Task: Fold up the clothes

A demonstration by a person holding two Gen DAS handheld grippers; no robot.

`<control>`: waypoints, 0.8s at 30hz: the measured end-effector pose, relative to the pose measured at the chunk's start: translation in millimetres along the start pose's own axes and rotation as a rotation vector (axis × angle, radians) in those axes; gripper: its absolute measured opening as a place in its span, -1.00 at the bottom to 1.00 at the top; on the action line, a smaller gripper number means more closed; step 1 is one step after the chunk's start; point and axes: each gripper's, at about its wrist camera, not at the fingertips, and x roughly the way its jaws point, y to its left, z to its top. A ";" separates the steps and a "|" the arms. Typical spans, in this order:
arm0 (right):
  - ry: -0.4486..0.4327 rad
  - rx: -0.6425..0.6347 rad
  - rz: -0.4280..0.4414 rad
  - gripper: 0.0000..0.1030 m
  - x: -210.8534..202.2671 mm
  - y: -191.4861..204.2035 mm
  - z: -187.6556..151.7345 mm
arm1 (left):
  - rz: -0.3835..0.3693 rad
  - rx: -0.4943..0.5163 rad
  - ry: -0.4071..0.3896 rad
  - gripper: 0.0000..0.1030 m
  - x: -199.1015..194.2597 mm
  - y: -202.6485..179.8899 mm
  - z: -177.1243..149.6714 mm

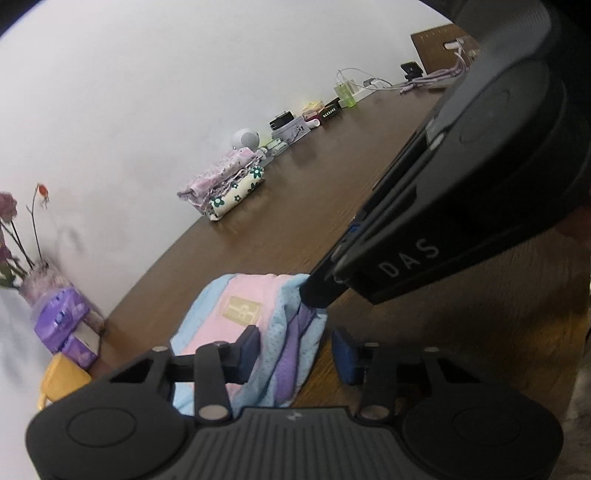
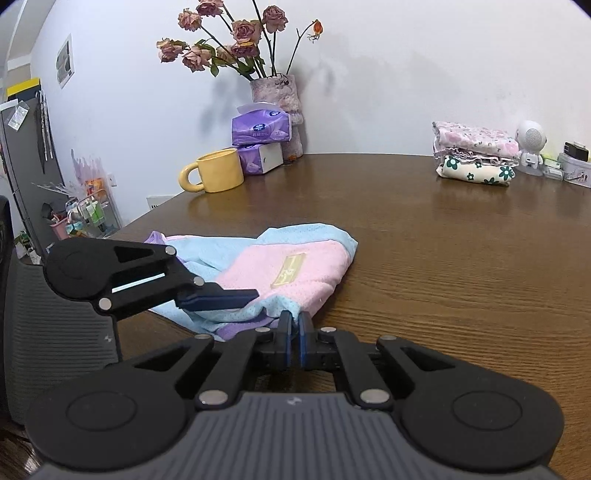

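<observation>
On the near side of the brown table (image 2: 443,240): gripping a pink and blue cloth (image 2: 288,258) to fold it.

Pinching the near corner of the cloth with the right tongs (image 2: 294,321), clamped tight on it. Keeping the left tongs (image 1: 299,350) loose around the next bit of edge, with 1 pad on the pink part and the other off to the side, not squeezing yet. Could slip out on the left if lifted now, since only 1 corner is caught. Could bunch up or drag off the table edge if pulled too fast. Might also grab just the top layer and leave the purple part behind. Farther back, well apart: a yellow mug (image 2: 218,171), cannot see inside; a vase (image 2: 277,96) holding dried roses (image 2: 236,33); a purple tissue pack (image 2: 260,127) with 1 tissue poking out.
</observation>
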 end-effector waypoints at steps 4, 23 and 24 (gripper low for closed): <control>0.000 0.018 0.001 -0.93 -0.9 -0.1 0.3 | 0.023 0.046 0.004 -0.71 2.8 -5.5 -0.9; 0.018 0.630 0.193 -0.16 24.2 -50.6 -13.9 | 0.035 -0.007 -0.027 -0.74 -1.1 -3.3 -3.1; 0.020 0.640 0.191 -0.20 26.7 -50.0 -14.2 | 0.037 -0.009 -0.024 -0.74 -0.6 -3.2 -3.2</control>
